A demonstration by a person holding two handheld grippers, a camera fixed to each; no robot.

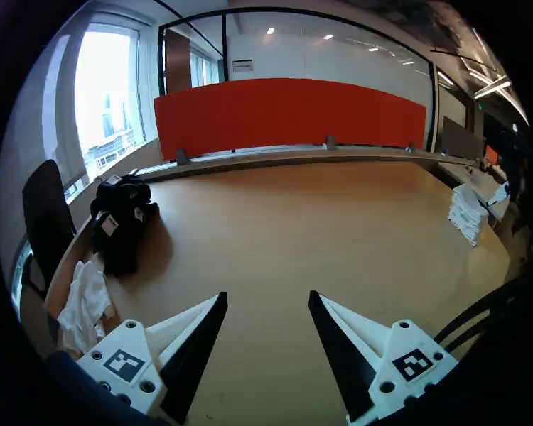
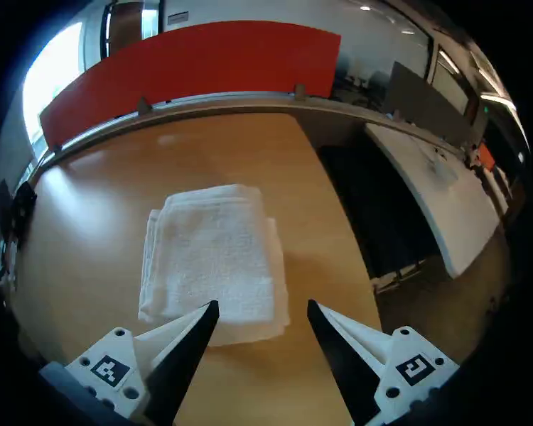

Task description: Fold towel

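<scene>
One towel: white, folded into a thick rectangle, flat on the table at the centre of the right gripper view; its near edge is partly hidden behind one fingertip at 7 o'clock.
Right gripper: jaws spread wide, holding nothing; tips sit at the towel's near edge, and contact cannot be told.
Left gripper: jaws spread wide, holding nothing, over bare wooden tabletop; finger bases are cut off at 6 o'clock.
White stack: 3 o'clock in the left gripper view, by the table edge; looks like folded cloths, layers too small to count.
Loose white cloth: 8 o'clock, crumpled at the table's edge; its support cannot be told.
Dark heap: 9 o'clock, black with pale tags; kind unclear.
Red divider: 12 o'clock, along the far table edge.
</scene>
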